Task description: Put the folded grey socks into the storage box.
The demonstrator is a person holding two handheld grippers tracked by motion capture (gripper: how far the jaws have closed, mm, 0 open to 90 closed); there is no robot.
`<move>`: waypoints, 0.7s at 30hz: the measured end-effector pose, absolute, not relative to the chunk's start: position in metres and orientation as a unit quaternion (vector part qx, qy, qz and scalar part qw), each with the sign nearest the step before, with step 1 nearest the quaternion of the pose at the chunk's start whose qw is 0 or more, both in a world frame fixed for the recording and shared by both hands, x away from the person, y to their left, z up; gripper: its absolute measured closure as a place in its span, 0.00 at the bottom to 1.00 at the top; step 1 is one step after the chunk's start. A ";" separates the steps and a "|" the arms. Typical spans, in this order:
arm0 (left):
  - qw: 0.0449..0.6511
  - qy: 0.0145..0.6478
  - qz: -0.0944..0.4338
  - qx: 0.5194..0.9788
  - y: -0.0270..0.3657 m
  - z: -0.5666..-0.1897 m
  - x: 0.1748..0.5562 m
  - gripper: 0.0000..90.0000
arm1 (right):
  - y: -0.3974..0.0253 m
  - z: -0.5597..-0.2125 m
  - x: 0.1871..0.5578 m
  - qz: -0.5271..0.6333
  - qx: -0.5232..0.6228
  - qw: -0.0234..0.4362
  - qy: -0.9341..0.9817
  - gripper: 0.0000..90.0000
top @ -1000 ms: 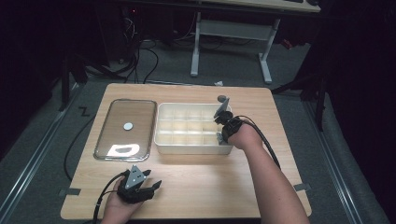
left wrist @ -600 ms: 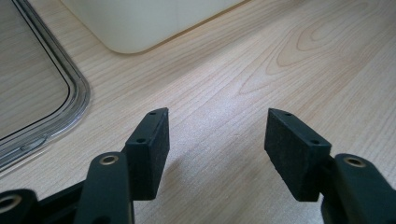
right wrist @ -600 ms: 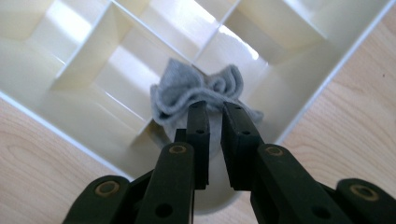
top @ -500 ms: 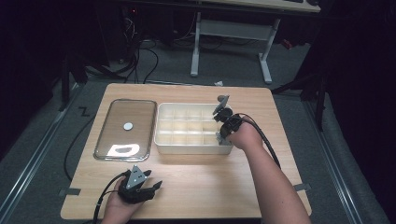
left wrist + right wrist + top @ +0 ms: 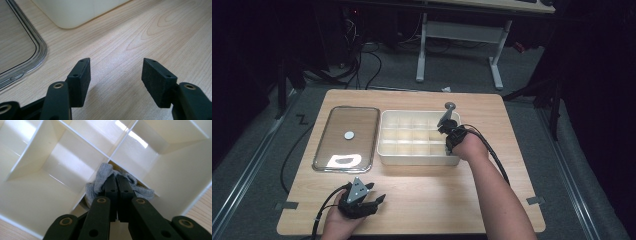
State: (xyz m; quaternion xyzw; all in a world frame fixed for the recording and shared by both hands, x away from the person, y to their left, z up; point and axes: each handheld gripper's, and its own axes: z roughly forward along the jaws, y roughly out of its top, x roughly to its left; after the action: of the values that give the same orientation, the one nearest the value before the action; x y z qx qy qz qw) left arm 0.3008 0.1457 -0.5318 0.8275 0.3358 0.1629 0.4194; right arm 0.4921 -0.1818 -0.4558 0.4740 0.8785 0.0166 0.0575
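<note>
We are seeing bare wood lying open in front of the divided tray, giving grippers free passage; left of the divided tray the clear lid is blocking the way, and its dividers are crowding any reach inside

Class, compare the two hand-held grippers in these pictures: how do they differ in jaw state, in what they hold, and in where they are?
The left hand-held gripper has its jaws wide apart; the right hand-held gripper has its jaws pressed together.
The left one holds nothing; the right one pinches a grey cloth.
The left one sits low over the bare wooden table near the front edge; the right one reaches into the cream divided tray.
Both have black jaws and are held by hand.
</note>
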 end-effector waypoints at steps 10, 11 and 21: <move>0.419 0.335 0.163 0.828 0.146 -0.532 0.300 0.46 | -0.179 -0.467 0.498 -0.001 0.482 0.039 0.875 1.00; 0.419 0.335 0.163 0.828 0.146 -0.532 0.300 0.46 | -0.179 -0.467 0.498 -0.001 0.482 0.039 0.875 1.00; 0.421 0.336 0.163 0.827 0.144 -0.533 0.301 0.46 | -0.175 -0.469 0.499 -0.016 0.476 0.047 0.878 1.00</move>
State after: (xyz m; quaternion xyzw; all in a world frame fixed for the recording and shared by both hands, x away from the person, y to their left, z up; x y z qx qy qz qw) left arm 0.3010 0.1441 -0.5328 0.8267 0.3358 0.1626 0.4211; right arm 0.4986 -0.1750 -0.4690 0.4763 0.8779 -0.0156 0.0472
